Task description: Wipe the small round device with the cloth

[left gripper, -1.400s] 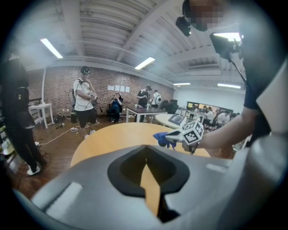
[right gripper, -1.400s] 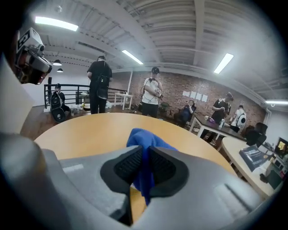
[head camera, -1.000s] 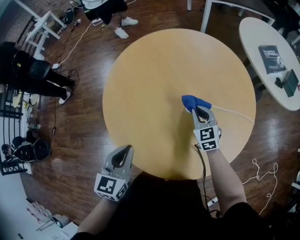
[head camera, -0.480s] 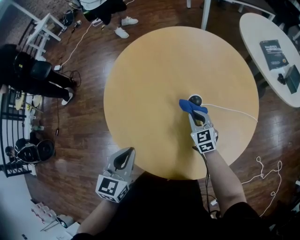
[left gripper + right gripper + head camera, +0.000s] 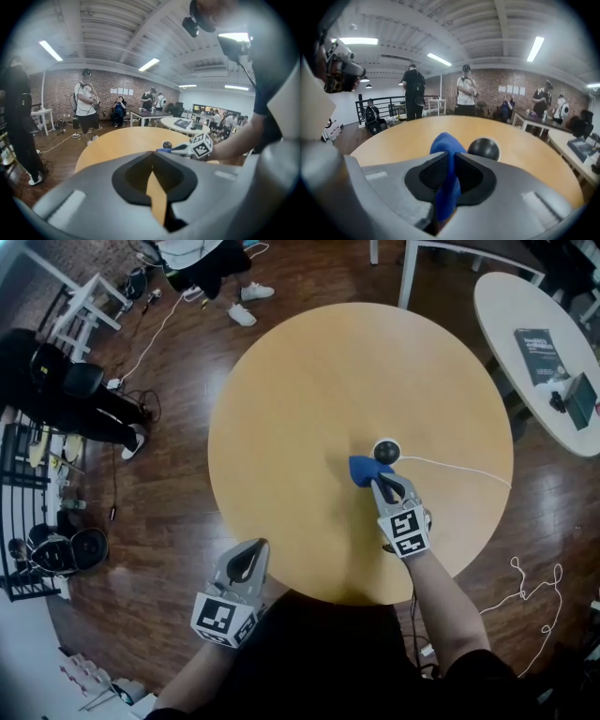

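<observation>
The small round device, a black dome on a white base, sits right of centre on the round wooden table. Its white cable runs off to the right. My right gripper is shut on the blue cloth, which lies just near-left of the device and touches its side. In the right gripper view the cloth bulges out between the jaws, with the device just beyond to the right. My left gripper hovers shut and empty at the table's near-left edge.
A second white table at the right carries a book and a small gadget. People stand beyond the table's far side and at the left. Cables trail across the dark wooden floor.
The right gripper has drawn the blue cloth off the device toward the near left, uncovering the black dome. The left gripper has stayed put.
</observation>
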Demonstrator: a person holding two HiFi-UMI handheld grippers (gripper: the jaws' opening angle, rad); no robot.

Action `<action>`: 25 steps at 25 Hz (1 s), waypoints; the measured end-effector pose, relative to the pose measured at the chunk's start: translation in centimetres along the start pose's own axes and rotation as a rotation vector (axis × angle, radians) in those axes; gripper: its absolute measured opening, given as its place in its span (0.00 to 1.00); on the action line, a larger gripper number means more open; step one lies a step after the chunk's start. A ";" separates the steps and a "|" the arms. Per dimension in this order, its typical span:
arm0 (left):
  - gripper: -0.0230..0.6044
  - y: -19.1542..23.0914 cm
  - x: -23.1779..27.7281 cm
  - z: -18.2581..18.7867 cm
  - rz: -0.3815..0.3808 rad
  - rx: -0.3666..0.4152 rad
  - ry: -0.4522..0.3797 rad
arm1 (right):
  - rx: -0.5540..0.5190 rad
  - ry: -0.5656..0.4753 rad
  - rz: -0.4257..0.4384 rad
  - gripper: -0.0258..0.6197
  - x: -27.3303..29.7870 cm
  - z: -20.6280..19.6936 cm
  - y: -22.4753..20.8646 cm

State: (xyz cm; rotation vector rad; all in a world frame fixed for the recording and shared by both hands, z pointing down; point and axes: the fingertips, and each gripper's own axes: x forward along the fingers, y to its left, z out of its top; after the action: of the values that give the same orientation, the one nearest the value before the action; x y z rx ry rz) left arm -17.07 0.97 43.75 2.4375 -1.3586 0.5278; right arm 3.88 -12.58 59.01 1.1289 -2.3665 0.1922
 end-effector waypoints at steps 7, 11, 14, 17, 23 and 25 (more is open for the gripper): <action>0.04 -1.0 1.1 0.6 -0.036 0.037 0.003 | -0.009 -0.128 -0.169 0.11 -1.4 4.8 -6.2; 0.04 -0.4 0.4 0.8 -0.033 0.055 0.017 | 0.074 -0.092 -0.194 0.11 -0.3 3.2 -6.8; 0.04 -0.6 0.6 0.6 -0.038 0.056 0.025 | 0.076 -0.091 -0.202 0.11 -0.5 2.9 -6.6; 0.04 -1.3 1.0 0.7 -0.051 0.067 0.031 | 0.083 -0.075 -0.228 0.11 -0.9 2.4 -7.0; 0.04 -1.1 1.1 0.8 -0.057 0.073 0.042 | 0.153 -0.027 -0.284 0.10 -1.2 0.3 -7.7; 0.04 -1.2 1.2 0.7 -0.060 0.073 0.044 | 0.183 0.010 -0.293 0.10 -1.1 -1.3 -8.0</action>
State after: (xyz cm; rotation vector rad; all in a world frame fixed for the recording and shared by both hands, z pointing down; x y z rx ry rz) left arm -15.38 0.35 43.54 2.5001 -1.2662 0.6223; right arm 11.00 -16.56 58.85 1.5400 -2.1762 0.3144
